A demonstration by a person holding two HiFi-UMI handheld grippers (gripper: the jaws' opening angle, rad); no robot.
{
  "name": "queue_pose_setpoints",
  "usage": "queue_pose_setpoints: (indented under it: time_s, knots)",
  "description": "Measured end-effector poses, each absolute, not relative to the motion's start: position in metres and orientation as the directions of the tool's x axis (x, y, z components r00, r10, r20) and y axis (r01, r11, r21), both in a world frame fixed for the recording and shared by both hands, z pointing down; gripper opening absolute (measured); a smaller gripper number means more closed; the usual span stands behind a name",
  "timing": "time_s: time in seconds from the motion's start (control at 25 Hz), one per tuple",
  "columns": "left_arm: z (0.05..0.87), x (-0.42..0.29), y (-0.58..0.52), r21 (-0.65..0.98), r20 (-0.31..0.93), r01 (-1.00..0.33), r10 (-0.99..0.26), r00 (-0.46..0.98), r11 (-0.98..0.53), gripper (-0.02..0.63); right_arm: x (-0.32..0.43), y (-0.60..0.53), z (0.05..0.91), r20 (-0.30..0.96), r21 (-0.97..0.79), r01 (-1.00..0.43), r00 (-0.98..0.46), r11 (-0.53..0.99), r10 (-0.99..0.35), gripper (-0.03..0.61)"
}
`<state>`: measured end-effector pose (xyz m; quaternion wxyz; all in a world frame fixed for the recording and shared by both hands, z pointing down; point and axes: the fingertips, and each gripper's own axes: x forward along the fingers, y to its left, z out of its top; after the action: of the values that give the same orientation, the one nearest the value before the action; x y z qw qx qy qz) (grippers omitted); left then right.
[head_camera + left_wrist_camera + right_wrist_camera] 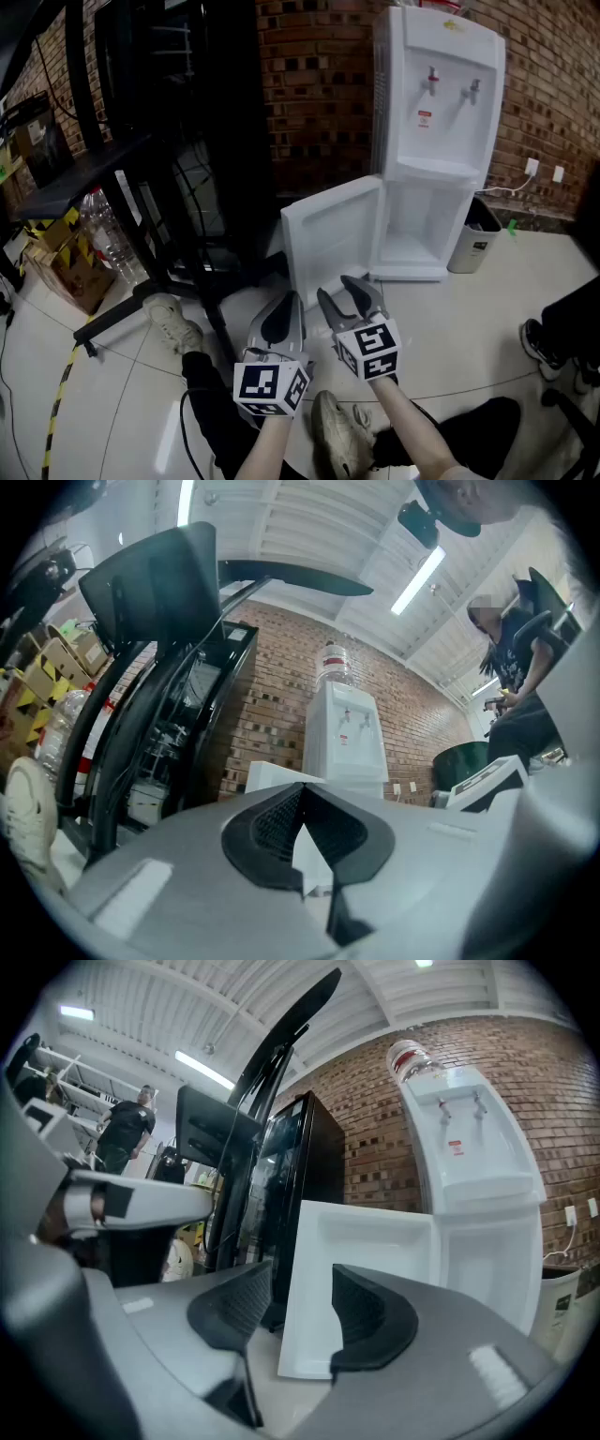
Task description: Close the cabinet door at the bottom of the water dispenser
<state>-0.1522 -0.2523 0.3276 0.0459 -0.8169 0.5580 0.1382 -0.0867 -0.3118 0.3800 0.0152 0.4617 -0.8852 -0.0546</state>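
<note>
So the dispenser [436, 112] is standing against the brick wall [319, 84], and its bottom door [333, 239] is wide open. It's swung out to the left of the cabinet [417, 225], with the white inner side facing you and its lower edge close to the floor. The cabinet looks bare white inside.

Your right gripper [345, 298] is held about level, pointing at the door, jaws spread with nothing in them. In the right gripper view you see the door panel through the gap, but it's well short of the pads and there's no contact. Your left gripper [284, 314] sits just beside it, tipped up a bit. Its jaws are clenched together, tips meeting, gripping nothing.

A small bin [475, 234] stands right next to the dispenser on its right. A black rack [178, 141] fills the left side, with plastic bottles [108, 234] under it. A shoe [173, 323] is on the floor near its foot.
</note>
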Motion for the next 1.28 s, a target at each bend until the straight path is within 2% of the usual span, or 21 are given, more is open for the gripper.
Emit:
queue_pose_setpoints:
  time_s: [0.2, 0.36, 0.6, 1.12, 1.28]
  knots:
    - [0.332, -0.166, -0.263, 0.091, -0.251, -0.942, -0.923, 0.292, -0.323, 0.014, -0.111, -0.342, 0.392, 0.008, 0.094, -0.838, -0.539, 0.537, -0.843, 0.192]
    - [0.332, -0.175, -0.264, 0.137, -0.256, -0.941, -0.929, 0.268, -0.309, 0.014, -0.130, -0.364, 0.405, 0.034, 0.109, -0.856, -0.505, 0.506, -0.862, 0.240]
    - [0.329, -0.185, -0.265, 0.185, -0.270, -0.939, -0.933, 0.236, -0.291, 0.014, -0.154, -0.401, 0.409, 0.039, 0.137, -0.895, -0.423, 0.424, -0.905, 0.252]
    - [0.327, -0.216, -0.259, 0.279, -0.285, -0.922, -0.940, 0.187, -0.268, 0.014, -0.165, -0.439, 0.419, 0.050, 0.219, -0.937, -0.269, 0.274, -0.962, 0.252]
    - [0.331, -0.215, -0.259, 0.285, -0.281, -0.919, -0.940, 0.192, -0.273, 0.014, -0.166, -0.450, 0.436, 0.087, 0.242, -0.930, -0.262, 0.275, -0.961, 0.225]
